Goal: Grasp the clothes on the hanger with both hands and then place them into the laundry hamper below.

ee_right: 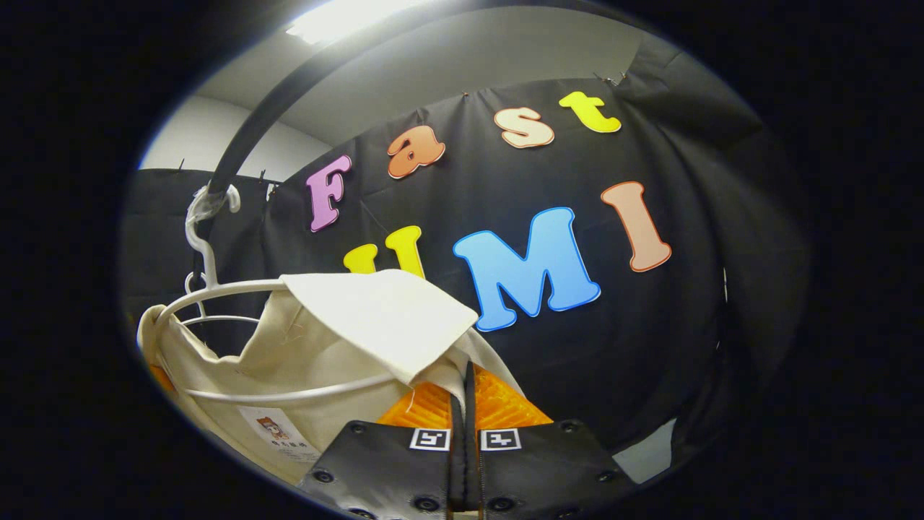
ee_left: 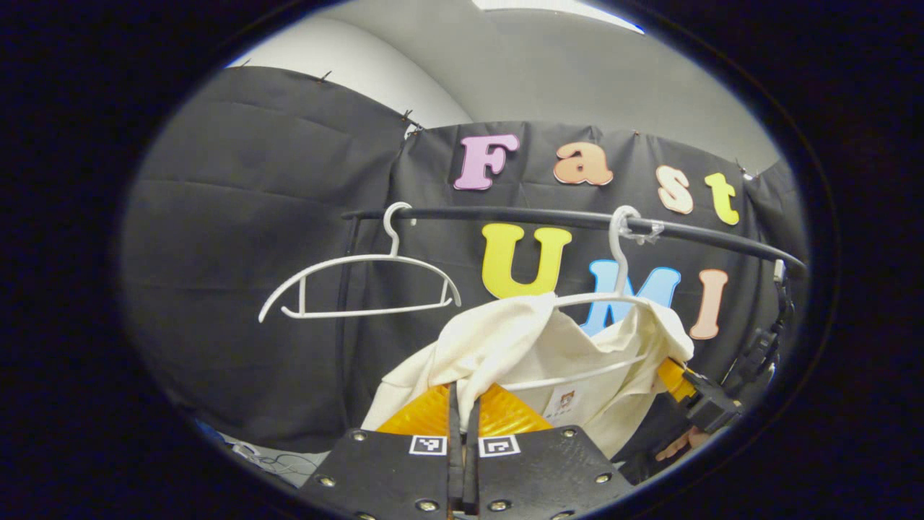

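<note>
Your garment (ee_left: 548, 347) hangs on a hanger (ee_left: 613, 289) on the rail (ee_left: 505, 214), in front of the wall. A bare hanger (ee_left: 361, 285) hangs on the rail to its left. Your tools (ee_left: 462, 404) (ee_right: 465, 393) sit at the garment's two shoulders.

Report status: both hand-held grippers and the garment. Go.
Left hand-held gripper shut on cream garment. Right hand-held gripper shut on it too. Garment on white hanger, hooked to black rail. Hamper out of sight.

Dim booth, ceiling light (ee_right: 339, 18) glare up top, fisheye edge warp, sharp focus
</note>
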A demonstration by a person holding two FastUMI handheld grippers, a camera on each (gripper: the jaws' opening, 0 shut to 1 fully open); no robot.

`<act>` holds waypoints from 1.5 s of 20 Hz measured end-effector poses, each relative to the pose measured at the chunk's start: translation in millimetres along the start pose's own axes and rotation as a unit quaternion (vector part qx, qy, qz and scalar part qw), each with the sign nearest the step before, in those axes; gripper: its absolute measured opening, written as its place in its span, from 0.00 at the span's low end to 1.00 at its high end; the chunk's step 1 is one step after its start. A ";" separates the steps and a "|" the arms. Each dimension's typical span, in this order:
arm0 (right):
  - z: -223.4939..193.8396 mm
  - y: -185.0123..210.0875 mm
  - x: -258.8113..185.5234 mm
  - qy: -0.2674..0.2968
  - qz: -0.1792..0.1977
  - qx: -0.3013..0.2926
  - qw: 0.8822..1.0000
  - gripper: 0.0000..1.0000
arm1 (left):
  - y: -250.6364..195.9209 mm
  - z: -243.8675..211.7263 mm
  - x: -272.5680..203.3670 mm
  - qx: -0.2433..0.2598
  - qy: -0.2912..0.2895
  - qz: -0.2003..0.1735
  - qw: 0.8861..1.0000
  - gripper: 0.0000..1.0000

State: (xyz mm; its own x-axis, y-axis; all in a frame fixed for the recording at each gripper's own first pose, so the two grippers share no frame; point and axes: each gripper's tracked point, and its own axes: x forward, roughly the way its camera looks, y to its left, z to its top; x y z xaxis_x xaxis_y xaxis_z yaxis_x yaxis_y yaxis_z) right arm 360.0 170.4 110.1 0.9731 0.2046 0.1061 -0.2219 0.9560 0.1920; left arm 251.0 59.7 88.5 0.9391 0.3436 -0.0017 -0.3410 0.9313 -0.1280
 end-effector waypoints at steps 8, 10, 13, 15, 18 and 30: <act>21.4 -15.3 12.2 -0.024 -0.022 -0.011 0.999 0.01 | 47.3 38.8 6.2 -0.006 -0.019 0.006 1.000 0.02; 26.0 -18.3 17.7 -0.028 -0.028 -0.013 0.999 0.01 | 53.1 44.3 9.3 -0.004 -0.023 0.007 1.000 0.01; 26.4 -18.7 24.1 -0.028 -0.028 0.005 0.999 0.01 | 58.1 35.6 18.0 -0.021 -0.007 -0.005 1.000 0.02; 24.7 -19.6 28.2 -0.026 -0.024 0.012 0.999 0.00 | 60.4 29.1 26.6 -0.040 0.005 -0.024 0.999 0.01; 26.7 -21.3 31.3 -0.029 -0.002 0.030 0.999 0.01 | 66.0 26.7 41.1 -0.054 0.035 -0.071 0.995 0.02; 50.7 -35.2 38.7 -0.120 -0.001 0.119 0.986 0.01 | 62.0 33.9 68.1 -0.022 -0.015 -0.199 0.980 0.01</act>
State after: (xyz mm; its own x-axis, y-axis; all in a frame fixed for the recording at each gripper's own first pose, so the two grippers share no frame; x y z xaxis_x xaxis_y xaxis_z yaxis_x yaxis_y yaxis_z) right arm 402.3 134.0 156.9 0.9370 0.1198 0.3281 -0.2564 0.8737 0.4133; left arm 292.4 144.9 114.2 0.9954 -0.0421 0.0859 0.0552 0.9863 -0.1554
